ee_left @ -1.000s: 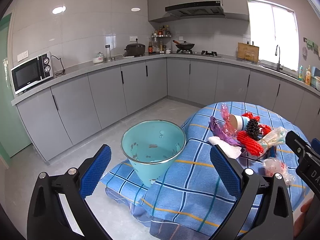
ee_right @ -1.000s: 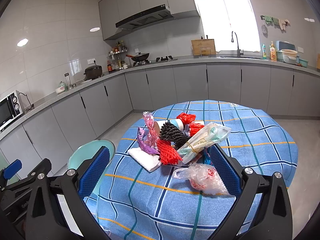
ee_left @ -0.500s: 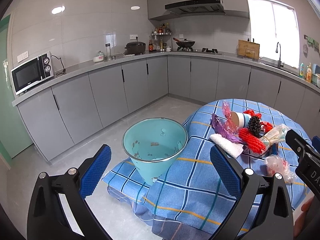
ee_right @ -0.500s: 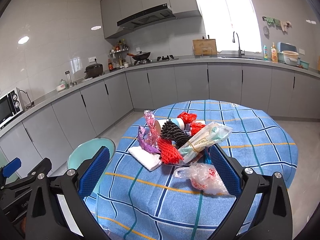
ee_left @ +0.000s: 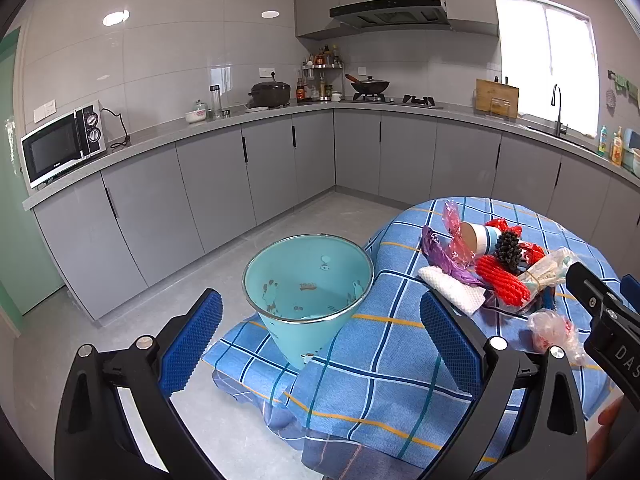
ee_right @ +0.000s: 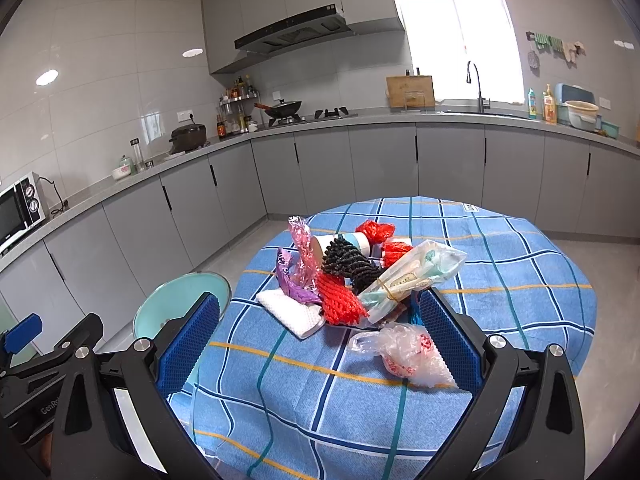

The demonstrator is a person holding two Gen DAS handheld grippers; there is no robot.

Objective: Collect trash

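Note:
A pile of trash (ee_right: 352, 276) lies on the round table under a blue checked cloth (ee_right: 500, 264): red foam nets, a black net, a paper cup, pink and purple wrappers, a white tissue (ee_right: 292, 312) and a clear bag. A crumpled plastic bag (ee_right: 408, 354) lies nearest me. A teal bin (ee_left: 308, 288) stands beside the table's left edge on a fold of the cloth. My left gripper (ee_left: 320, 336) is open, just short of the bin. My right gripper (ee_right: 320, 336) is open in front of the pile, holding nothing. The same trash pile (ee_left: 492, 264) shows at right in the left wrist view.
Grey kitchen cabinets (ee_left: 224, 184) run along the back walls with a microwave (ee_left: 60, 148), cooker and wok on the counter. A sink and bottles (ee_right: 548, 104) sit at right under the window. Grey floor (ee_left: 328, 216) lies between table and cabinets.
Both views have shifted slightly; the bin and trash pile sit a little further off and lower in the left wrist view. Both grippers stay open and empty.

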